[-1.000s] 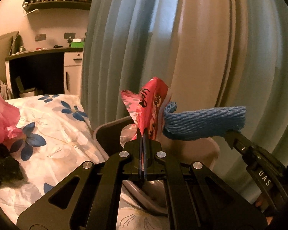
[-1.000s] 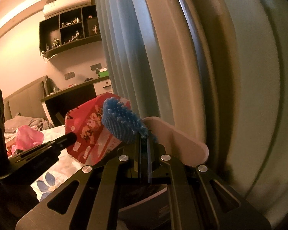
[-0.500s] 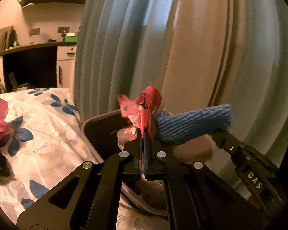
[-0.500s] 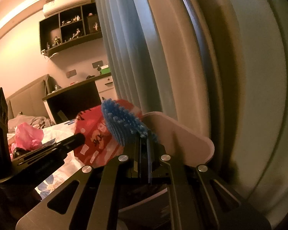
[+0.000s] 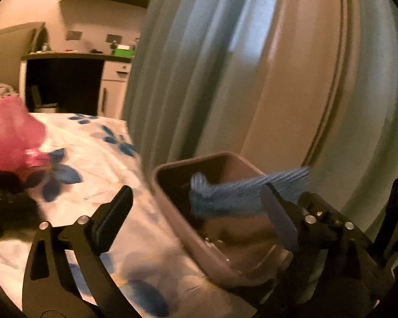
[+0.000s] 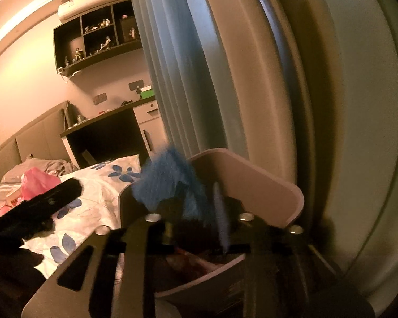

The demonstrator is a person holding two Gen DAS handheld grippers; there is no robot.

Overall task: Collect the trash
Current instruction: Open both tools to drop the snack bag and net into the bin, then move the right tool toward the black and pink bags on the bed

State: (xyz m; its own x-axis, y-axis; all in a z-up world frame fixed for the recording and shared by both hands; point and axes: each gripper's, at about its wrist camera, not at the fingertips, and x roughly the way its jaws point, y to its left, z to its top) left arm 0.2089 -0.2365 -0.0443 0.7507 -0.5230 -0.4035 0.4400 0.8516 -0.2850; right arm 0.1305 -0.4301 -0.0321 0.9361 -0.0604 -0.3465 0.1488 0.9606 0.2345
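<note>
A mauve trash bin (image 5: 172, 206) stands at the bed's edge against the curtain; it also shows in the right wrist view (image 6: 278, 185). My left gripper (image 5: 199, 214) is open wide and empty, its jaws spread either side of the bin's near rim. A blue knitted piece (image 5: 238, 196) hangs over the bin's mouth; in the right wrist view it (image 6: 169, 182) sits blurred between my right gripper's (image 6: 193, 220) parted jaws. A red wrapper (image 6: 193, 262) lies down inside the bin.
A pink plastic bag (image 5: 10, 135) and a black lump (image 5: 5, 201) lie on the floral bedsheet (image 5: 92, 159) at left. The grey-blue curtain (image 5: 225, 66) hangs right behind the bin. A dark desk (image 5: 66, 79) stands beyond the bed.
My left gripper has opened and the red wrapper has dropped out of it into the bin. My right gripper's jaws have parted around the blue piece. Both grippers have tilted down over the bin.
</note>
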